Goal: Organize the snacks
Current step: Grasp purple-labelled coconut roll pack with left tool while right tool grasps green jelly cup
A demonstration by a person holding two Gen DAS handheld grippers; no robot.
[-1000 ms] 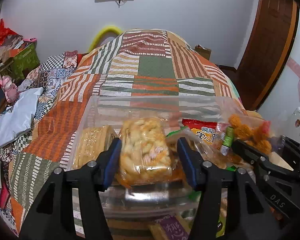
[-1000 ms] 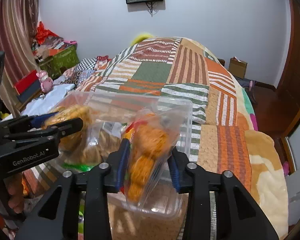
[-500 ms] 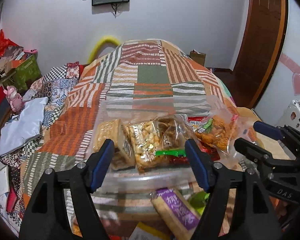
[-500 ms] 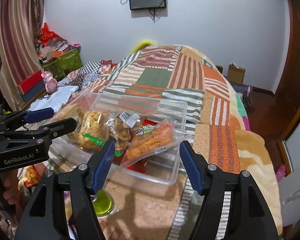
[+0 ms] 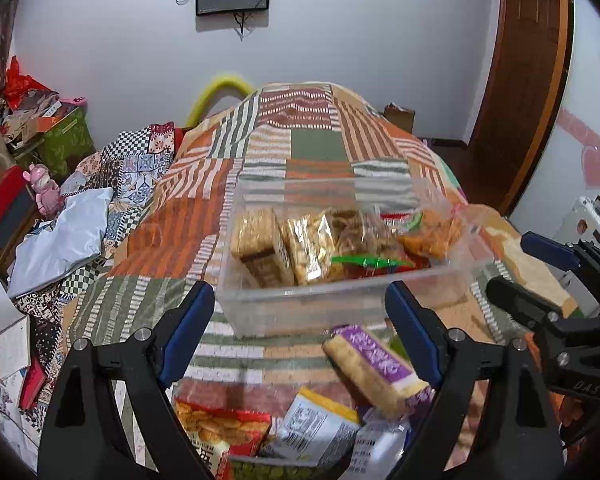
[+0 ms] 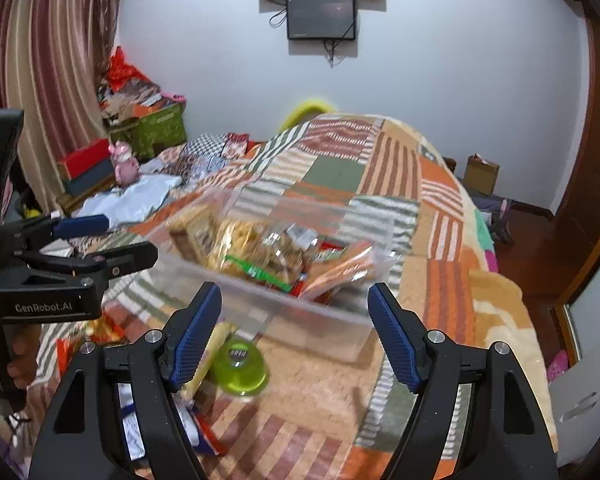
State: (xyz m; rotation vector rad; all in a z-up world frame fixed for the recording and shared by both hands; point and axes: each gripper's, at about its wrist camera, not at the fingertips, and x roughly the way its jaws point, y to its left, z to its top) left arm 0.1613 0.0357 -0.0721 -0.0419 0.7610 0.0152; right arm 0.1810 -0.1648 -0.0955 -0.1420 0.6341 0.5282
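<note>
A clear plastic bin (image 5: pixel 340 304) (image 6: pixel 312 316) stands on the patchwork bedspread and holds several snack bags, among them a yellow puffed-snack bag (image 5: pixel 308 244) and an orange snack bag (image 5: pixel 432 228) (image 6: pixel 340 268). My left gripper (image 5: pixel 300 332) is open and empty, just in front of the bin. My right gripper (image 6: pixel 294 332) is open and empty, also in front of the bin. Loose snacks lie near me: a purple-labelled bar (image 5: pixel 372 364), a red cracker bag (image 5: pixel 220 428), a white packet (image 5: pixel 316 428) and a green jelly cup (image 6: pixel 240 366).
The striped patchwork bedspread (image 5: pixel 312 148) stretches beyond the bin. Folded white cloth (image 5: pixel 60 240), a pink toy (image 5: pixel 44 188) and boxes lie at the left. A wooden door (image 5: pixel 524 92) stands at the right, a screen (image 6: pixel 320 16) on the far wall.
Both grippers opened and let go of their snack bags, which now lie in the bin. Both grippers drew back from the bin toward me.
</note>
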